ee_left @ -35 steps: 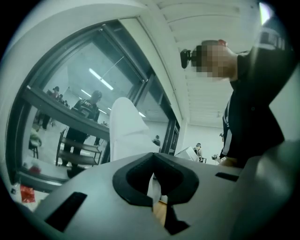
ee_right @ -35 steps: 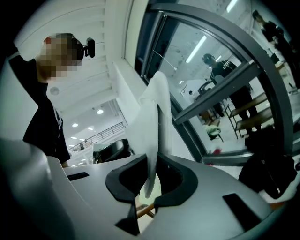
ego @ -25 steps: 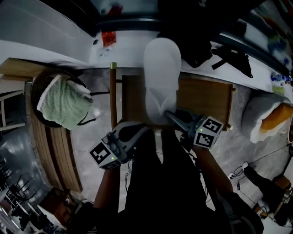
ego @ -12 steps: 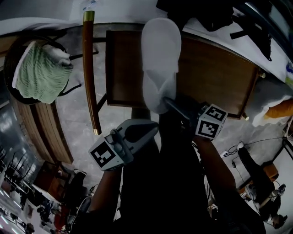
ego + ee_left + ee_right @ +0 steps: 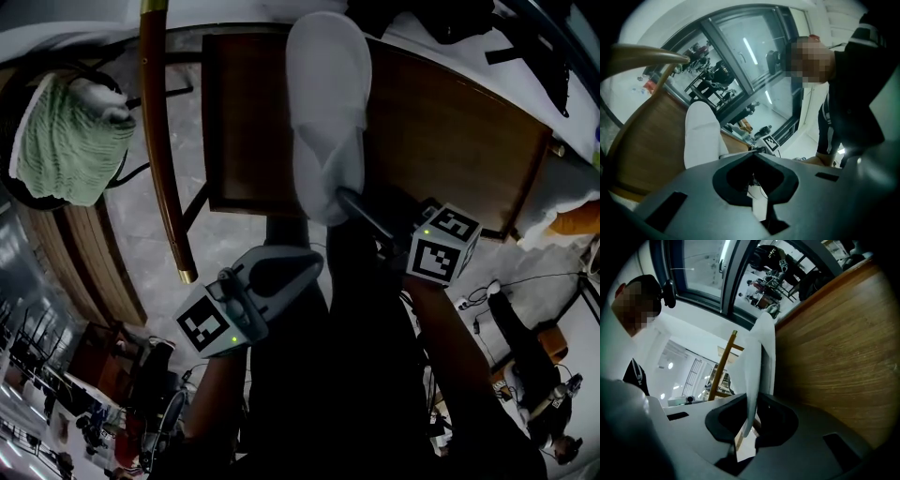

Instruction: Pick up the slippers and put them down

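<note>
A dark brown wooden table (image 5: 450, 122) with a flat, fine-grained rectangular top fills the upper middle of the head view. It stands on a pale grey, marbled floor (image 5: 234, 239). Beside its left edge runs the curved, glossy wooden rail of a chair (image 5: 157, 141), tipped with a brass-coloured cap. Farther left, a green knitted cloth (image 5: 66, 141) with a ribbed texture lies heaped in a round dark frame. The gripper views show a glazed wall (image 5: 740, 56) with dark frames behind the table. A white slipper (image 5: 328, 94), soft and matte with a rounded toe, stretches lengthwise over the tabletop, toe pointing away from the person. The right gripper (image 5: 345, 197) has its jaws clamped on the slipper's near end, and its own view shows the thin white edge pinched between the dark jaw tips (image 5: 752, 397). There the slipper (image 5: 761, 348) appears edge-on, close beside the wood grain of the table (image 5: 834, 343). It possibly rests on the top, though contact is not clear. The left gripper (image 5: 314, 262) hangs off the table's near edge, jaws together on nothing (image 5: 753, 152), with the slipper (image 5: 701, 133) well ahead of it.
</note>
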Demonstrator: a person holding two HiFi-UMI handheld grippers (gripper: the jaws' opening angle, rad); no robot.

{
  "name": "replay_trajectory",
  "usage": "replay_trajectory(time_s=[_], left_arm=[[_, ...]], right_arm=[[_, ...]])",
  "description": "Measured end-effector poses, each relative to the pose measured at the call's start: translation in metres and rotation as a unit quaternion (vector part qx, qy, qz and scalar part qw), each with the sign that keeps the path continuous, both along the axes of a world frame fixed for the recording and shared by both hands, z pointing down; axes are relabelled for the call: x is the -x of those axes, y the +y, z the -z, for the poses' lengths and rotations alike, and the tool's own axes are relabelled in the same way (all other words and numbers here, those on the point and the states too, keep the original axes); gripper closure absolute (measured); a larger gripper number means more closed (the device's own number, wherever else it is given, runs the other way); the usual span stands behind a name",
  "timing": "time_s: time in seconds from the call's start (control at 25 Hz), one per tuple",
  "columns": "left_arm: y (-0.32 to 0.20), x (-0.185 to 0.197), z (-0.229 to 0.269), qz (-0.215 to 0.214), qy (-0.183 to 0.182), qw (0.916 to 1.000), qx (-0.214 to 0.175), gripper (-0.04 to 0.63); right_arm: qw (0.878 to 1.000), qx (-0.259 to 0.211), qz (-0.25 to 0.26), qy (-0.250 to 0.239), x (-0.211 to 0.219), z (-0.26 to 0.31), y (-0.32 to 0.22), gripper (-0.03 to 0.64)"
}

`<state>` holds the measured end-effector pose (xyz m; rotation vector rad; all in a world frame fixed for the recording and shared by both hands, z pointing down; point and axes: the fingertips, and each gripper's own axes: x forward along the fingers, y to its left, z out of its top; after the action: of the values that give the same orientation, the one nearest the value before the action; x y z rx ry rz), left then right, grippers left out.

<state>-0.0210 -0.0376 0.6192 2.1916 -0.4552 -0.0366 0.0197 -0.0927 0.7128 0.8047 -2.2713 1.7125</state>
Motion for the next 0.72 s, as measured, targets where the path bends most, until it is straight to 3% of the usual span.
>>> replay_trajectory(time_s=[0.32,0.72], left_arm=[[-0.003,-0.001,-0.004,-0.012,-0.003,0.9999,-0.007,0.583],[-0.001,-0.008,-0.008,-0.024,0.003,0.9997,-0.004,0.583]], right_arm=[[0.999,-0.009,0.018,0.045,-0.002,-0.008,-0.002,0.561],[0.987,-0.075,0.041,0.135,-0.010,-0.012,-0.006,0.505]])
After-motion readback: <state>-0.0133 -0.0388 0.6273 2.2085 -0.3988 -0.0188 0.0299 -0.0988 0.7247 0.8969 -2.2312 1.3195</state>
